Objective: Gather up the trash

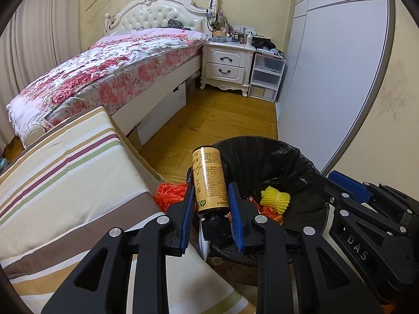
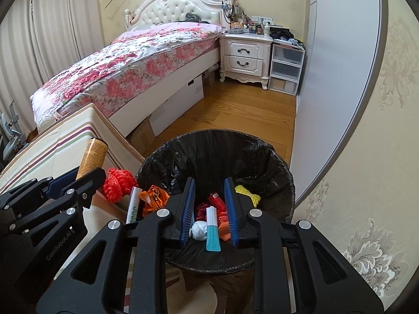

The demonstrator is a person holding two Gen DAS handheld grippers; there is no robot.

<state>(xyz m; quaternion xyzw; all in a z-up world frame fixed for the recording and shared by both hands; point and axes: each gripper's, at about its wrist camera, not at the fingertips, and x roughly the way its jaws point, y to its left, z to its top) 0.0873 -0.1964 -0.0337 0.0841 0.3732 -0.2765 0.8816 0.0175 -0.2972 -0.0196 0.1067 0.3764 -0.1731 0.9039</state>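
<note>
My left gripper [image 1: 210, 186] is shut on a gold bottle [image 1: 209, 180] with a black cap, held bottom-up just left of the bin. The bin [image 1: 262, 141] has a black bag and holds a yellow foam net [image 1: 275, 198]. An orange-red net [image 1: 170, 193] lies beside it on the striped cloth. My right gripper [image 2: 209, 183] hangs over the bin [image 2: 214, 132] with its pads apart. A white and teal packet [image 2: 212, 229] shows between them, touching neither pad. Below lie a white crumpled ball [image 2: 199, 231] and red wrappers [image 2: 217, 200]. The left gripper [image 2: 65, 185] and bottle [image 2: 93, 157] appear at left.
On the striped cloth [image 2: 52, 151] by the bin lie a red net [image 2: 117, 183], an orange wrapper [image 2: 154, 198] and a white-green pack [image 2: 133, 204]. Behind stand a floral bed [image 2: 136, 62], a white nightstand [image 2: 246, 55], wooden floor [image 2: 235, 110] and a grey wardrobe door [image 2: 340, 78].
</note>
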